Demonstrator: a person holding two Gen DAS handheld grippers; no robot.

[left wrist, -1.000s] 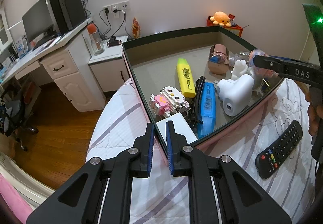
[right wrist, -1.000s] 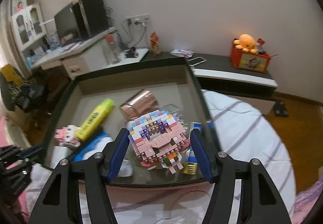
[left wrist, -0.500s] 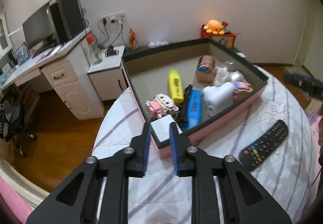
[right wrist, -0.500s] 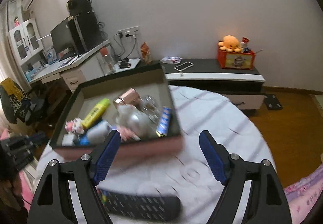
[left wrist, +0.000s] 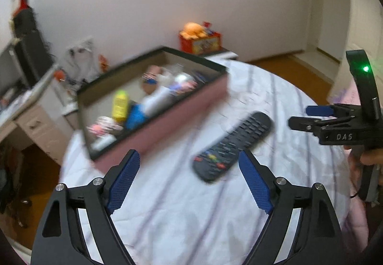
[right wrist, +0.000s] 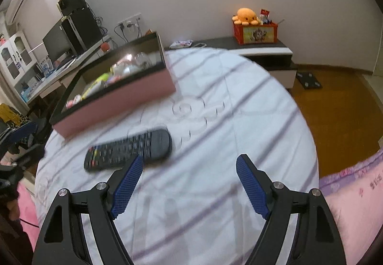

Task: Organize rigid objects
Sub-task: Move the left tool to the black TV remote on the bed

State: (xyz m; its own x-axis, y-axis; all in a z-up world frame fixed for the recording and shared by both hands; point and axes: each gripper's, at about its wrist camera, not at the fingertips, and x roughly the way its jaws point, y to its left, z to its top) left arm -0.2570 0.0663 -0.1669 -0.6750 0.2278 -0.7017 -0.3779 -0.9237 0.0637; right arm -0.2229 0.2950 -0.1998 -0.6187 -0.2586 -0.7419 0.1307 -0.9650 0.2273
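A black remote control (left wrist: 233, 145) (right wrist: 129, 149) lies on the striped white bedsheet in front of a pink box (left wrist: 167, 124) (right wrist: 115, 100) with a dark rim. Blurred in the box are a yellow highlighter (left wrist: 121, 103), a blue item, a white item and small toys. My left gripper (left wrist: 189, 157) hovers over the near end of the remote, its jaws opening wide with nothing gripped. My right gripper (right wrist: 189, 169) (left wrist: 299, 115) is open and empty, just right of the remote; its left pad (right wrist: 129, 176) overlaps the remote's edge in the right wrist view.
The round bed's sheet (right wrist: 215, 121) drops off to wooden floor (right wrist: 340, 109) on the right. A pink quilt (right wrist: 354, 188) lies at the near right. A low cabinet with a red box and orange plush (right wrist: 251, 23) stands by the wall, a desk with a monitor (right wrist: 62, 45) at left.
The right gripper let go of the pixel-brick figure over the box and swung right, now empty above the sheet. The left jaws went from shut to wide and moved from the box toward the remote.
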